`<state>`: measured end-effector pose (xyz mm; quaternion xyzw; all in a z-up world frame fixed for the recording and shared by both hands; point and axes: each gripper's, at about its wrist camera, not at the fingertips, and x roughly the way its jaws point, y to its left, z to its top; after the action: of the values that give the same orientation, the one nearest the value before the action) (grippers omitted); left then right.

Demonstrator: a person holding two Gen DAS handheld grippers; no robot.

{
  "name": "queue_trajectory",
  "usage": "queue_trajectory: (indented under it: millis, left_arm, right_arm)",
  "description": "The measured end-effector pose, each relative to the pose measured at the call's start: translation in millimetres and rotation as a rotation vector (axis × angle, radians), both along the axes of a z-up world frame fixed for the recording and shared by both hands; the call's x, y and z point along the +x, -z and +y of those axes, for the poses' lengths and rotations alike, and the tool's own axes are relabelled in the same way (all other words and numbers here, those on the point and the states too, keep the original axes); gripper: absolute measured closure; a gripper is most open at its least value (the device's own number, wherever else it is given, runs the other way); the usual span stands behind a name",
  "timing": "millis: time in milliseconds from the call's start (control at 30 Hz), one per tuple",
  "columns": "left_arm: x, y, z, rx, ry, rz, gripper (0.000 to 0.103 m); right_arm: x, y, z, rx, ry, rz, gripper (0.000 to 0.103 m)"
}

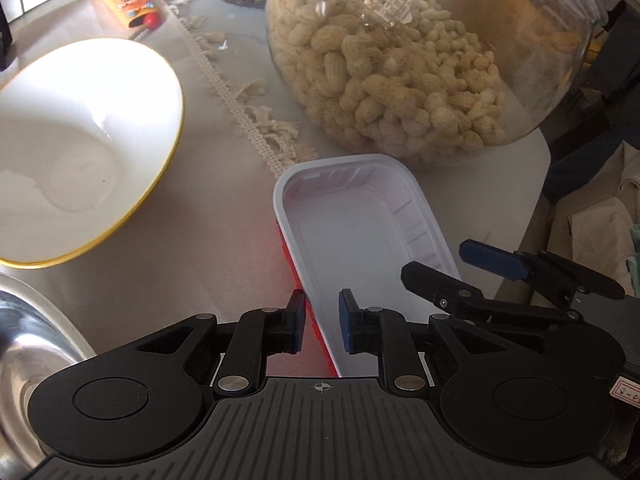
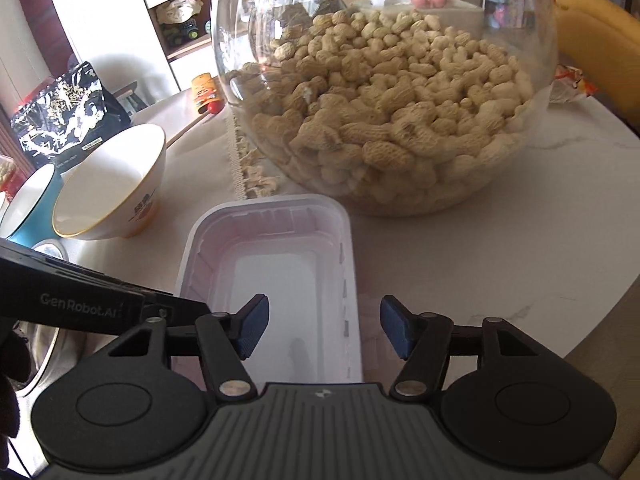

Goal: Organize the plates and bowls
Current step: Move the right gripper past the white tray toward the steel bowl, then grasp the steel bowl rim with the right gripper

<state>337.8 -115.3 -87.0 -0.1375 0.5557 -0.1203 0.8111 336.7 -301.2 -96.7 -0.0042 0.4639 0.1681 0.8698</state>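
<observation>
A white rectangular plastic tray [image 1: 360,220] with a red outer side sits on the table, also in the right wrist view [image 2: 276,264]. My left gripper [image 1: 321,322] straddles its left rim, jaws a small gap apart, not clamped. My right gripper [image 2: 322,330] is open, straddling the tray's right rim; it also shows in the left wrist view [image 1: 472,264]. A white bowl with a yellow rim [image 1: 80,140] stands to the left, tilted [image 2: 112,192]. A blue bowl [image 2: 30,204] sits beside it.
A large glass bowl of peanuts [image 1: 400,80] stands right behind the tray [image 2: 384,112]. A steel bowl [image 1: 28,340] is at the near left. A fringed runner [image 1: 240,100], an orange packet [image 1: 128,2] and a black bag [image 2: 64,116] lie farther back. The table edge [image 2: 600,320] is at right.
</observation>
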Motion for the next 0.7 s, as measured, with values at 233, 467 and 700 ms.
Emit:
queue_trajectory:
  millis: [233, 467, 700]
  left_arm:
    - [-56.0, -44.8, 73.8, -0.09, -0.091, -0.134, 0.083]
    - [-120.3, -55.9, 202.7, 0.037, -0.441, -0.175, 0.083]
    - [-136.4, -17.2, 232.9, -0.019, -0.496, -0.097, 0.083]
  right_arm:
    - [-29.6, -36.6, 25.6, 0.039, 0.007, -0.087, 0.023]
    - [-39.8, -32.4, 116.4, 0.266, -0.112, 0.074, 0.016]
    - [-53.3, 14.7, 179.9, 0.22, -0.165, 0.252, 0.016]
